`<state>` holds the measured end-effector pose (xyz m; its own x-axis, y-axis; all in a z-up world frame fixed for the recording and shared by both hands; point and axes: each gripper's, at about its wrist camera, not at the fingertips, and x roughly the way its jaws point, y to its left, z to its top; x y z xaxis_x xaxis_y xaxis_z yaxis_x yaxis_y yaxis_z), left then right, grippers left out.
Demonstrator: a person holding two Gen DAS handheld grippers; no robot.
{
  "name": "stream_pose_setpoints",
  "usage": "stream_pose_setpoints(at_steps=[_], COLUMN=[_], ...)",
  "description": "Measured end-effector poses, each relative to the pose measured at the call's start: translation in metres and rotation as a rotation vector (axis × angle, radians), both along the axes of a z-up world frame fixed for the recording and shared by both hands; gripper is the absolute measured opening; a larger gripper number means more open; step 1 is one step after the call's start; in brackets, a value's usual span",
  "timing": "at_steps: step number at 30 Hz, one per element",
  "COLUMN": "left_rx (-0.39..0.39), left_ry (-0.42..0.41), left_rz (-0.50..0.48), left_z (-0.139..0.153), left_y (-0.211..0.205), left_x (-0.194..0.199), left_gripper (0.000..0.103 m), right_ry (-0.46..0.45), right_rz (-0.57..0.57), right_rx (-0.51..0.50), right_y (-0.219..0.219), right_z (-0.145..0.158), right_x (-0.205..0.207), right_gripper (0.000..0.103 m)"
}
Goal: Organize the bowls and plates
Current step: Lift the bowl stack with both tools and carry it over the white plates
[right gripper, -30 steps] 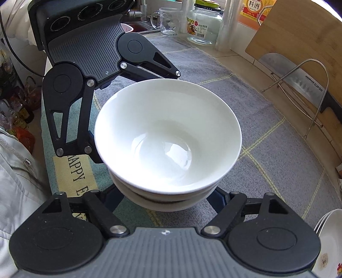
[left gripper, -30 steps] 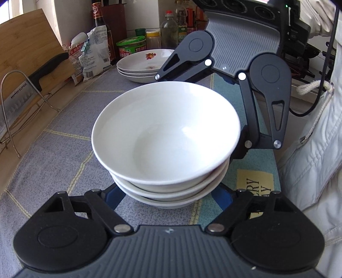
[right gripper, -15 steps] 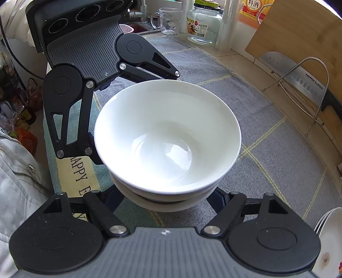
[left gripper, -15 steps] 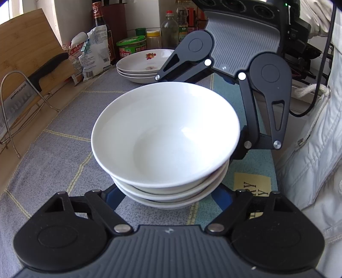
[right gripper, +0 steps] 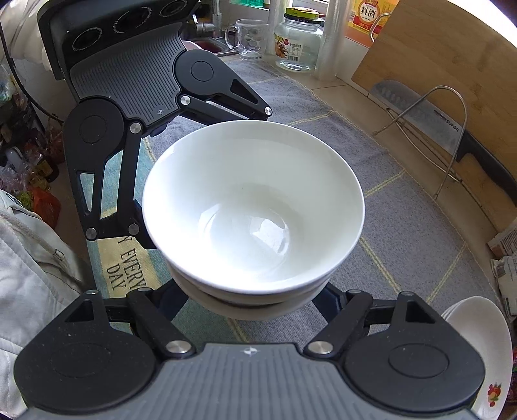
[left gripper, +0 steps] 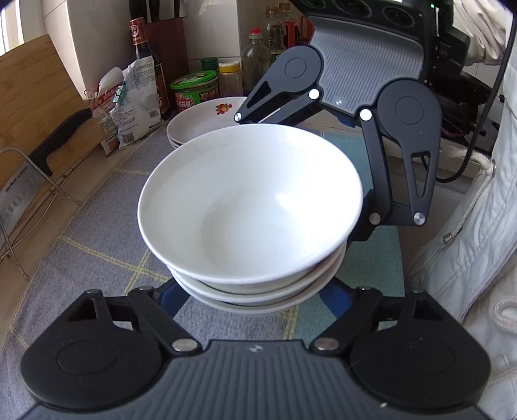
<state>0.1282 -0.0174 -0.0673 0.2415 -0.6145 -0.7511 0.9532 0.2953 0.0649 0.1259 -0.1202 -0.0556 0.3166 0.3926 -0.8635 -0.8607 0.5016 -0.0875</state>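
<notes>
I have the stack of nested white ceramic bowls (left gripper: 250, 210) clamped from opposite sides, my left gripper (left gripper: 255, 299) and right gripper (right gripper: 255, 299) both closed against its lower bowls, above the grey checked cloth mat (left gripper: 97, 245). The glazed bowls look slippery; uneven lift between hands could tip or drop the stack.

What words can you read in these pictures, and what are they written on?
"SUPOR": on the cleaver blade in the wire rack.
"料酒": on the yellow bottle label by the cutting board.
"Y EVERY DAY": on the counter mat, the start hidden behind a gripper.
Red bottle label, snack bag, green tin and glass jar label: print too small or blurred to read.
</notes>
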Motion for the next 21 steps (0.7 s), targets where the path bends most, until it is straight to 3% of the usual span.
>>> stream_pose_setpoints(at_steps=[21], left_rx=[-0.01], left_ry=[-0.083], left_rz=[-0.055], left_z=[0.012], left_y=[-0.127], left_x=[0.044], left_gripper=[0.086], right_ry=[-0.086], right_rz=[-0.054], right_rx=[-0.015], right_y=[-0.123], right_z=[0.032], right_x=[0.03], right_gripper=[0.085])
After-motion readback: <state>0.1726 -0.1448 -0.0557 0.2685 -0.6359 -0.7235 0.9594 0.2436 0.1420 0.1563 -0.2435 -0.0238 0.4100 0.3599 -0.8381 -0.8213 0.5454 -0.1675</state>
